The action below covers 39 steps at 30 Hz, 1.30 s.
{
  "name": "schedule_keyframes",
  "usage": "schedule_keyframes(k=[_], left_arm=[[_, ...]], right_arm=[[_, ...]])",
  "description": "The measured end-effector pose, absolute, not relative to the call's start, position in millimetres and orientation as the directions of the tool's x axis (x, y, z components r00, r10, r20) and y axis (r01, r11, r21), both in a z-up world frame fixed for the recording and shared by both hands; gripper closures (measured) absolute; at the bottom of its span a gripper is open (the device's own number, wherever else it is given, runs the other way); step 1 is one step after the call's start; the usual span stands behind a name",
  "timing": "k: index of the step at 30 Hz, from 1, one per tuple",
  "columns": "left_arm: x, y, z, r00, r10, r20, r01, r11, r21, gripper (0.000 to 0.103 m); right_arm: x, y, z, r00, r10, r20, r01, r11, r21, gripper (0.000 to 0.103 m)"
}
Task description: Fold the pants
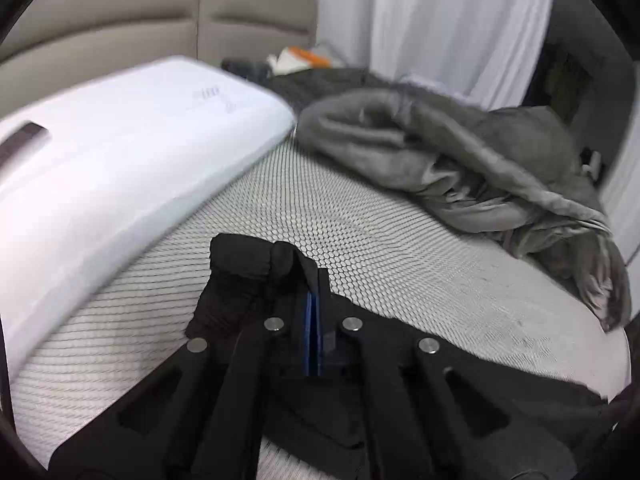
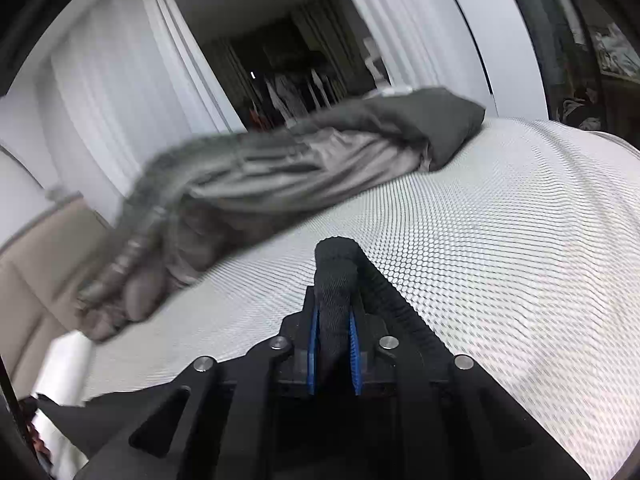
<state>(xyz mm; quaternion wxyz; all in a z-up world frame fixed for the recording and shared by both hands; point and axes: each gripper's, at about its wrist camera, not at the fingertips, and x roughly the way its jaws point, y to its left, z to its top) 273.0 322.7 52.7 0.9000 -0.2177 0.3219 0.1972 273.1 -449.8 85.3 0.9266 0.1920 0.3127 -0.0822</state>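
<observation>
left gripper [image 1: 313, 312]: jaws clamped tight on black fabric pants [image 1: 240, 264]
right gripper [image 2: 335, 340]: jaws narrow, gripping bunched pants waistband
mattress: white honeycomb-mesh mattress [image 1: 360, 220], crumpled grey blanket [image 1: 460, 160] on it

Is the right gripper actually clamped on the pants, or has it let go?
Clamped. The right gripper has a thick roll of the black pants between its blue pads, which press on both sides of it.
</observation>
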Motion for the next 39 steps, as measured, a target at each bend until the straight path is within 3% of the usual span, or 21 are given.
schedule_keyframes(k=[3,5,7,9,10,13,15,18,20,22,25,27,29,30,31,32,35,39], left_arm=[[312.4,336.9,22.2,0.671,0.176,-0.720,-0.519,0.805,-0.287,0.098],[319.9,340.3,11.0,0.663,0.173,-0.729,-0.522,0.804,-0.284,0.086],[315.2,338.6,10.7,0.660,0.192,-0.727,-0.518,0.816,-0.255,0.037],[304.9,337.8,19.4,0.660,0.240,-0.712,-0.523,0.827,-0.206,0.011],[299.0,337.8,23.1,0.659,0.260,-0.705,-0.529,0.827,-0.190,0.008],[279.4,334.8,35.5,0.674,0.274,-0.686,-0.524,0.832,-0.183,0.008],[260.8,330.4,40.8,0.675,0.263,-0.689,-0.518,0.835,-0.188,0.008],[229.9,311.0,40.6,0.679,0.219,-0.700,-0.501,0.836,-0.224,0.008],[211.9,296.8,32.8,0.692,0.155,-0.705,-0.482,0.826,-0.292,0.014],[200.5,281.9,18.5,0.677,0.063,-0.733,-0.470,0.804,-0.365,0.028],[197.5,265.9,-5.0,0.670,-0.068,-0.739,-0.434,0.772,-0.464,0.034],[206.6,261.1,-20.3,0.651,-0.091,-0.753,-0.440,0.764,-0.473,0.036],[218.7,263.7,-37.5,0.625,-0.105,-0.774,-0.466,0.745,-0.477,0.046],[221.8,264.9,-43.6,0.616,-0.104,-0.781,-0.481,0.735,-0.477,0.064],[222.9,267.0,-49.4,0.617,-0.099,-0.781,-0.492,0.726,-0.481,0.091],[221.7,268.9,-52.0,0.624,-0.085,-0.777,-0.498,0.723,-0.479,0.103],[203.2,273.5,-47.5,0.672,-0.082,-0.736,-0.475,0.714,-0.514,0.103],[189.5,280.6,-43.3,0.629,-0.011,-0.777,-0.530,0.726,-0.439,0.100]], right_arm=[[325.0,-445.3,50.6,0.704,-0.084,-0.705,0.329,0.918,0.220,0.069],[338.2,-442.7,34.4,0.668,-0.125,-0.734,0.362,0.916,0.174,0.062],[335.8,-435.7,31.1,0.679,-0.109,-0.726,0.351,0.917,0.190,0.054],[327.9,-424.8,36.9,0.700,-0.102,-0.707,0.313,0.933,0.175,0.045],[320.0,-421.3,39.6,0.709,-0.100,-0.698,0.299,0.939,0.169,0.043],[299.2,-408.5,49.7,0.730,-0.055,-0.681,0.254,0.947,0.197,0.035],[282.8,-395.1,54.9,0.738,-0.031,-0.674,0.229,0.951,0.207,0.019],[258.0,-369.5,59.1,0.738,0.045,-0.673,0.132,0.969,0.210,0.015],[240.0,-356.6,59.6,0.728,0.100,-0.679,0.088,0.968,0.237,0.014],[224.0,-351.0,56.5,0.716,0.156,-0.681,0.077,0.951,0.299,0.014],[203.0,-350.5,48.3,0.702,0.207,-0.681,0.081,0.927,0.366,0.014],[192.1,-354.4,40.7,0.709,0.222,-0.670,0.096,0.911,0.402,0.014],[186.2,-363.4,32.9,0.714,0.229,-0.662,0.130,0.885,0.447,0.014],[185.6,-369.5,25.7,0.710,0.239,-0.662,0.150,0.867,0.474,0.014],[185.6,-372.2,21.0,0.704,0.246,-0.667,0.159,0.860,0.485,0.014],[186.1,-375.3,16.9,0.693,0.250,-0.676,0.166,0.858,0.487,0.014],[185.8,-384.2,15.1,0.693,0.231,-0.683,0.170,0.869,0.465,0.014],[182.1,-406.8,21.6,0.707,0.191,-0.680,0.204,0.866,0.456,0.014]])
